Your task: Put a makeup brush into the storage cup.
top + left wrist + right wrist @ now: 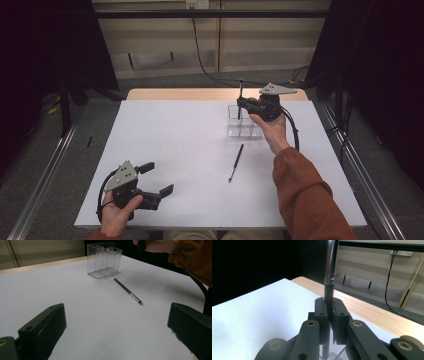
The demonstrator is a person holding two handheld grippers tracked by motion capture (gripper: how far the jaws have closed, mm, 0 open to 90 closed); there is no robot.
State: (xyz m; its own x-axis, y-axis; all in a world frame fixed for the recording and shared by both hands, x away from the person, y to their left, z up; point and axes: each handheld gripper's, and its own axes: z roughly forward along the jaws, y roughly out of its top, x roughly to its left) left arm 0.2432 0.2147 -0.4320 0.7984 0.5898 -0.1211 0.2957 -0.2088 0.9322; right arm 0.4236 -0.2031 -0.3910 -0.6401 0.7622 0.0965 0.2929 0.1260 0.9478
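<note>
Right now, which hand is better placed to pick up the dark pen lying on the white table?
Left. Its claw is open and free, with the thin dark pen ahead of it. The right claw is shut on another pen above the clear plastic holder.

Curtained lab, white table [175, 150]

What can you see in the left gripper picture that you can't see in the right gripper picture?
Left gripper view: a pen lying flat on the table, an orange sleeve, and the left gripper with its fingers wide open.

Right gripper view: the right gripper shut on an upright pen, plus a cable and a wall socket.

Both: the white table and the clear holder.
</note>
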